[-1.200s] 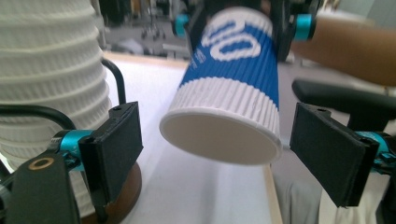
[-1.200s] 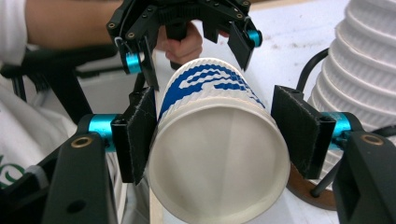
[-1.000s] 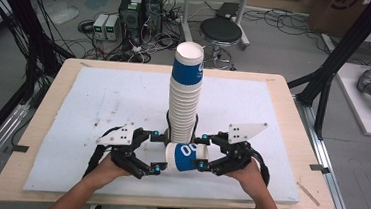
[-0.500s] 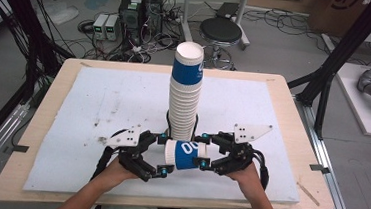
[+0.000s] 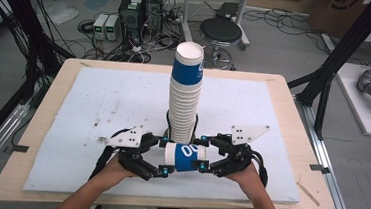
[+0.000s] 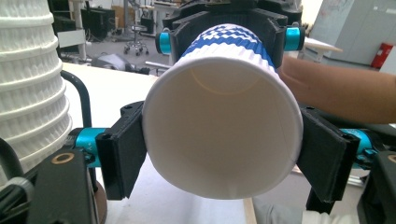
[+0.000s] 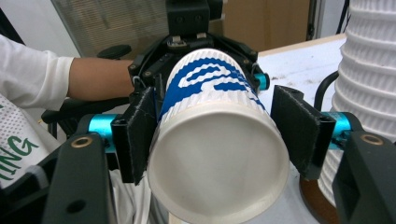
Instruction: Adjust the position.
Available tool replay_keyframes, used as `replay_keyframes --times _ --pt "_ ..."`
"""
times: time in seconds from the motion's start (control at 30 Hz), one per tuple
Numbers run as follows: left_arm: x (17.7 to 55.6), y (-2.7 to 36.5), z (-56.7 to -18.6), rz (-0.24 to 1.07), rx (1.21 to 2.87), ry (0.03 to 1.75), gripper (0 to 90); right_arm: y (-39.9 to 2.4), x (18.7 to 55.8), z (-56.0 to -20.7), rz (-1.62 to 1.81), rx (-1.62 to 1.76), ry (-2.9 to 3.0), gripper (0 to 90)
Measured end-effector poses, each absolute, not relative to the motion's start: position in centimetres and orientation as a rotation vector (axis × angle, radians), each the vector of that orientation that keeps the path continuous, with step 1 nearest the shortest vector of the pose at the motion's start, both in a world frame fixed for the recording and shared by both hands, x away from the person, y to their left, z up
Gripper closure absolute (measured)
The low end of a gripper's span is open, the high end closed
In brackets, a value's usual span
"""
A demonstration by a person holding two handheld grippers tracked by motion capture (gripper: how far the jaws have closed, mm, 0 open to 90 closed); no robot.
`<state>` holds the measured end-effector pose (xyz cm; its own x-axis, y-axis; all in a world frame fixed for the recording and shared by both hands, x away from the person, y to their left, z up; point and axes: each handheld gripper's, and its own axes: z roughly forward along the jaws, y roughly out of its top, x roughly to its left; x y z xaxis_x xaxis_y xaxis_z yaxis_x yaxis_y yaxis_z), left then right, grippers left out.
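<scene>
- Where the tall stack of white ribbed paper cups (image 5: 184,99) stands upright on the white foam mat (image 5: 98,102), topped by a blue-banded cup, a single blue-and-white paper cup (image 5: 185,157) lies on its side just in front of the stack's foot, held off the mat between the two tools.
- The left gripper (image 5: 161,157), to the left of the stack's foot, has just been closing its jaws; in the left gripper view the black pads (image 6: 122,156) stand on either side of the cup's open rim (image 6: 222,126), and both appear to touch the paper.
- In that view the cup's white inside faces the camera, and the stack's ribbed rims rise at the left edge (image 6: 28,79).
- The right gripper (image 5: 203,159), to the right of the stack's foot, is clamped on the cup's base end; in the right gripper view its black pads (image 7: 135,135) press the sides of the cup just behind the flat white bottom (image 7: 218,163).
- Seen from above, the cup runs level between the two tools, rim towards the left gripper, bottom towards the right one.
- A grey three-cornered plate (image 5: 248,134) on the right gripper points away from the stack; the plate on the left one (image 5: 125,137) lies nearer the stack's foot.
- The wooden table (image 5: 41,123) carries the mat, and a black round stool (image 5: 221,31) stands on the floor beyond the stack.
</scene>
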<state>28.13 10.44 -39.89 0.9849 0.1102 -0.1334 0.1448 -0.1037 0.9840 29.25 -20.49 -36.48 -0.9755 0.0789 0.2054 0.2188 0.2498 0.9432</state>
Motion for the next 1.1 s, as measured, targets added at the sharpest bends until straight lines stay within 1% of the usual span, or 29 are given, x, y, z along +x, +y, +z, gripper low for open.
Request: replay_keyframes --times 0.07,0.1,0.13,0.17,0.3,0.33,0.37,0.47,0.57,0.6,0.63,0.87,1.1 --pt "28.1 10.5 -39.6 -0.025 1.693 0.189 24.9 -20.3 29.1 -36.3 -1.817 -0.299 -2.413 30.9" --pt "28.2 10.6 -39.6 -0.020 1.706 0.181 25.1 -20.1 29.0 -36.2 -1.805 -0.300 -2.429 27.7" --pt "28.2 10.6 -39.6 -0.020 1.706 0.181 25.4 -20.1 29.0 -36.2 -1.805 -0.300 -2.429 27.7" --pt "28.2 10.5 -39.5 -0.019 1.718 0.182 25.4 -19.8 28.9 -36.0 -1.783 -0.296 -2.476 21.3" --pt "28.2 10.6 -38.7 0.002 1.833 0.175 25.5 -19.3 28.8 -35.3 -1.717 -0.293 -2.538 20.2" --pt "28.2 10.6 -38.7 0.002 1.833 0.175 25.5 -19.3 28.8 -35.3 -1.717 -0.293 -2.538 20.2" --pt "28.3 10.6 -38.1 0.021 1.897 0.177 25.5 -19.0 28.8 -34.8 -1.670 -0.291 -2.608 20.2" --pt "28.5 10.7 -37.5 0.035 1.946 0.184 25.5 -18.6 28.7 -34.2 -1.610 -0.282 -2.687 20.2" --pt "28.8 10.5 -36.6 0.074 2.064 0.162 25.5 -17.9 28.6 -33.4 -1.511 -0.196 -2.817 20.2" --pt "28.8 10.5 -36.6 0.074 2.064 0.162 25.4 -17.6 28.5 -33.2 -1.475 -0.169 -2.866 20.2" --pt "28.8 10.3 -36.1 0.085 2.109 0.151 25.4 -17.3 28.5 -33.0 -1.436 -0.160 -2.903 20.2" --pt "28.8 9.4 -35.1 0.124 2.227 0.130 25.4 -15.1 28.3 -32.8 -1.196 -0.056 -3.080 20.4" --pt "28.7 8.4 -34.5 0.139 2.306 0.113 25.4 -13.4 28.5 -33.4 -1.047 -0.020 -3.149 20.8"
